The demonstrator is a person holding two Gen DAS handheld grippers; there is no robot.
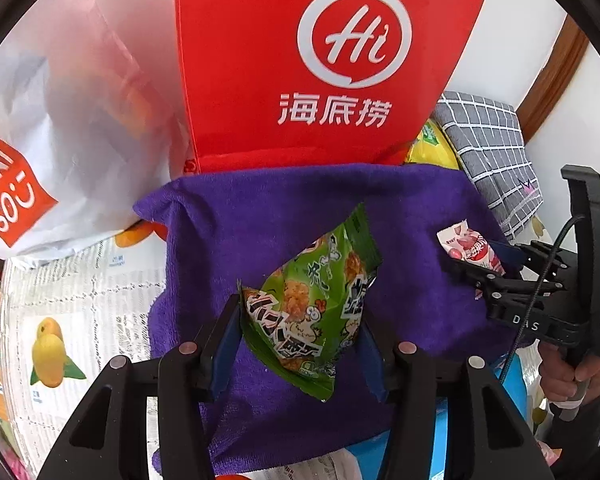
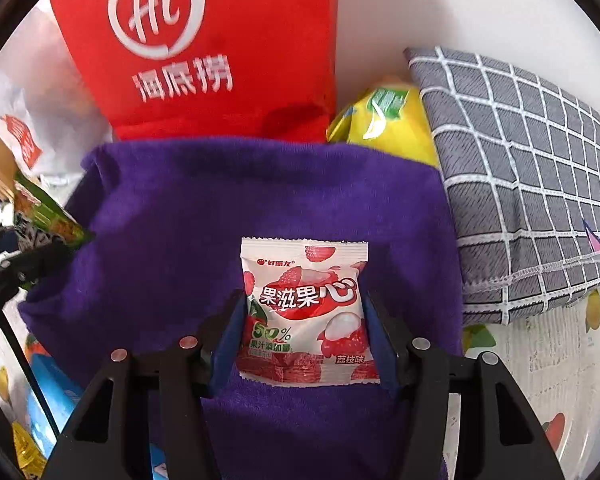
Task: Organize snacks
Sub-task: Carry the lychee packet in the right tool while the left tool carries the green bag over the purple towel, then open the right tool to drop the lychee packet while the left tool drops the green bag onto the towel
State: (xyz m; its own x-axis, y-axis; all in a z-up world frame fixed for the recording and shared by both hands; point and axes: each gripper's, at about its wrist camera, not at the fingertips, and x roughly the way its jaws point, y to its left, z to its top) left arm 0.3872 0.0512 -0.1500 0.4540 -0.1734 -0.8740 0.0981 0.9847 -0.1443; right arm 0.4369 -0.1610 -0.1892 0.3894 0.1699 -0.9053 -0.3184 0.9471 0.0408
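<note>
Left gripper (image 1: 300,336) clamps a green crinkly snack packet (image 1: 314,312), long axis toward 1 o'clock; right gripper (image 2: 306,336) clamps an upright white-and-red lychee sweet pouch (image 2: 305,312) over a purple towel (image 2: 220,200).

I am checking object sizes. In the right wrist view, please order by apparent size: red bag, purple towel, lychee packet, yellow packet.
1. Purple towel
2. Red bag
3. Lychee packet and yellow packet: unsure, because the first is nearer and the second partly hidden.
</note>
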